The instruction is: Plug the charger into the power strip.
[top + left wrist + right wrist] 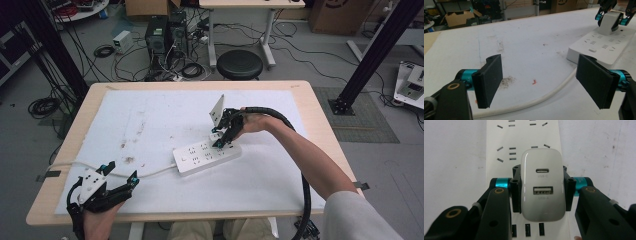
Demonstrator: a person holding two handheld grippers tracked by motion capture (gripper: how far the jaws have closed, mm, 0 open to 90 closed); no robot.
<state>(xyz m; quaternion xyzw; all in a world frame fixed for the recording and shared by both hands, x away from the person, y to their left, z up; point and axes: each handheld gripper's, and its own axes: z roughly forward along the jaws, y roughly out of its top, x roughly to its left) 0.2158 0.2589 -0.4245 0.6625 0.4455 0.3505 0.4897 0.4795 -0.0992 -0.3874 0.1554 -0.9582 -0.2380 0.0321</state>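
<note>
Right gripper view | right hand-held gripper point(541, 192) grasping charger point(542, 183), "USB-C"/"USB-A" | left point(544, 82) released

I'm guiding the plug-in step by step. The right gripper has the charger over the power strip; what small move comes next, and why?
Probably press straight down. The right gripper is shut on the white charger, which sits over the power strip, at or just above its sockets; whether the prongs are seated is hidden. The left gripper is open, near the cord, so it could steady the strip if it slides.
</note>
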